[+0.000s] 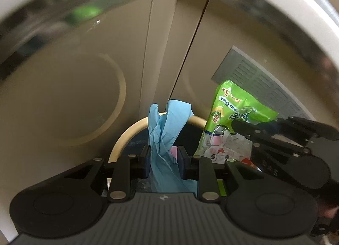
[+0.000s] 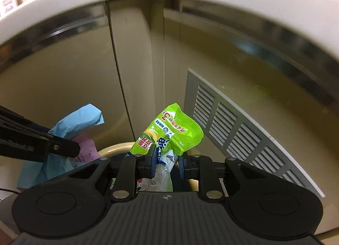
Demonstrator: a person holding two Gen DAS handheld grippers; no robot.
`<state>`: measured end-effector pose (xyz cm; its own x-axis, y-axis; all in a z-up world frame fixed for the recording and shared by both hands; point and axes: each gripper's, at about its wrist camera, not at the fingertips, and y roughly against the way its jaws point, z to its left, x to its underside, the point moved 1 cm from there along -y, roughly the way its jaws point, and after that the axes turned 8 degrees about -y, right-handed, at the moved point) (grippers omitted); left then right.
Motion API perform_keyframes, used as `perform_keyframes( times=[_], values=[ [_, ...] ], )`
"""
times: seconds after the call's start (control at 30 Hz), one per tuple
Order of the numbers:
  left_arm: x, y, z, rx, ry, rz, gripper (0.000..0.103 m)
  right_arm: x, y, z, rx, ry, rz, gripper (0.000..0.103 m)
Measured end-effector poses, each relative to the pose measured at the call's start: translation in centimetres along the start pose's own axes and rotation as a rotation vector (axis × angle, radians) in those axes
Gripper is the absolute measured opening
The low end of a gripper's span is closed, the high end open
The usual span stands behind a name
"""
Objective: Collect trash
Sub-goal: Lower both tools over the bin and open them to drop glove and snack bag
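Close in, the left gripper [image 1: 163,161] pinches crumpled blue paper [image 1: 167,130] between its pads; only the right wrist view shows pink paper [image 2: 86,151] bunched with it. The right gripper [image 2: 166,163] clamps a green snack wrapper [image 2: 171,132] whose top stands above its fingers, printed with a red "3" and Chinese characters. Just beyond both, a round bin rim [image 1: 127,134] sits below, with a grey louvred vent [image 2: 228,126] further off

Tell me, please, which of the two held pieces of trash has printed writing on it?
The crumpled green plastic snack wrapper in the right gripper; it carries red and blue printed characters. The light blue crumpled sheet in the left gripper is plain.
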<state>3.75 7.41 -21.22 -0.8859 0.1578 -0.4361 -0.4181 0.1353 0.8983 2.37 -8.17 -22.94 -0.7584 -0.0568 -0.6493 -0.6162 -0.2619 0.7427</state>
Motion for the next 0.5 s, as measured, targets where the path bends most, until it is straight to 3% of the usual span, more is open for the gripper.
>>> perform_keyframes(
  times=[0.43, 0.47, 0.5],
  values=[
    [-0.2, -5.5, -1.2, -0.049, -0.037, 0.144, 0.033, 1.1, -5.7, 0.7, 0.026, 0.075, 0.114, 0.027],
    [-0.1, -5.8, -1.0, -0.056, -0.034, 0.15, 0.039, 1.2, -5.9, 0.8, 0.028, 0.07, 0.127, 0.028],
    [0.0, -6.0, -1.0, -0.06, -0.031, 0.164, 0.055, 1.2, -6.1, 0.7, 0.028, 0.062, 0.138, 0.031]
  ],
)
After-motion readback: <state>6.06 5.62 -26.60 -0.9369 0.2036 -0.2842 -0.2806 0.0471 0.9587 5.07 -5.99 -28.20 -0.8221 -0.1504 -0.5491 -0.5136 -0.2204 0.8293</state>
